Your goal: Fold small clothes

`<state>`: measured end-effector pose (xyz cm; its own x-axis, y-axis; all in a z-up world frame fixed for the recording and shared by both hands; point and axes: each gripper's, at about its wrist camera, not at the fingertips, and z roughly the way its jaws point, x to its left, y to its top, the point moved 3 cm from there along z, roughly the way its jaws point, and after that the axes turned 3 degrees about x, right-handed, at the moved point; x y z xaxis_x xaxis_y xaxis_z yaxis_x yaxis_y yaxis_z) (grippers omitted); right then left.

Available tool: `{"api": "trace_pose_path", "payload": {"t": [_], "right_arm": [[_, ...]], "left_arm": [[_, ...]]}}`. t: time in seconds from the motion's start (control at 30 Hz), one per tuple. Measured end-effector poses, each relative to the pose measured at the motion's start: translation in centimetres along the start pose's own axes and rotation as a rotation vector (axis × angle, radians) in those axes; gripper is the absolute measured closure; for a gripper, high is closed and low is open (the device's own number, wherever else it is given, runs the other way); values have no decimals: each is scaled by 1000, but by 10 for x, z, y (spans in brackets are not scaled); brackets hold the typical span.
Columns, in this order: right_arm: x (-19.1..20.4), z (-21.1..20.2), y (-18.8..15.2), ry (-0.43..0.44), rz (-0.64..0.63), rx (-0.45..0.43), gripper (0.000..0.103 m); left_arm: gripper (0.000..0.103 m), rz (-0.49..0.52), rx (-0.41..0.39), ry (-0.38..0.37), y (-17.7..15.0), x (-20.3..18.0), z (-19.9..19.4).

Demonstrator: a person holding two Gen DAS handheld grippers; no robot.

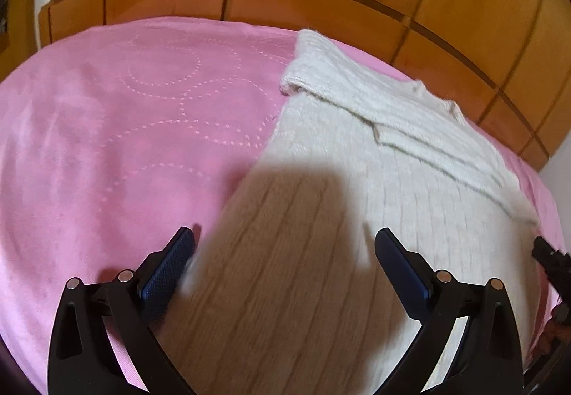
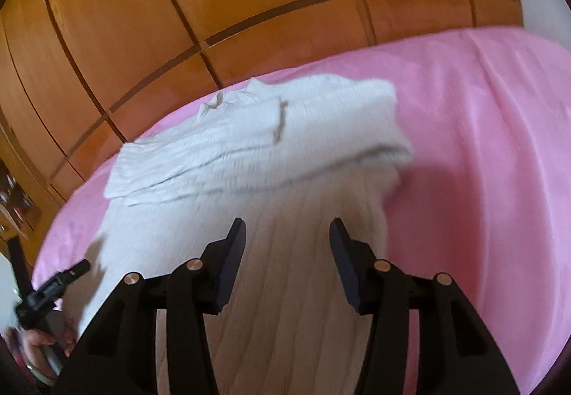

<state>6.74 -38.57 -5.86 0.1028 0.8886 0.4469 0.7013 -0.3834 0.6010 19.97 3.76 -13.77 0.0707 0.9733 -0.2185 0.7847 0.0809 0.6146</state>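
Sweater (image 1: 357, 152) blurred, near hem cut off

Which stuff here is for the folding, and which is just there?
For the folding:
white sweater
left gripper, open
right gripper, open

Just there:
pink blanket, under the sweater
wooden wardrobe, behind the bed

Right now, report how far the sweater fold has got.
Done: the white ribbed sweater lies flat on the pink bedspread, and both sleeves look folded across the chest. In hand: nothing; the left hand-held gripper and the right hand-held gripper are open over the hem end, gripping no fabric. Left: probably fold the body from hem toward collar.
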Motion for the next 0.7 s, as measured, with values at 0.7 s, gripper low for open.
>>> {"api": "trace_pose_path", "payload": {"t": [0.7], "right_arm": [[-46,-71,-112,364,189,145,64]], "left_arm": [[33,-13,17,-358,-56,46,-62]]}}
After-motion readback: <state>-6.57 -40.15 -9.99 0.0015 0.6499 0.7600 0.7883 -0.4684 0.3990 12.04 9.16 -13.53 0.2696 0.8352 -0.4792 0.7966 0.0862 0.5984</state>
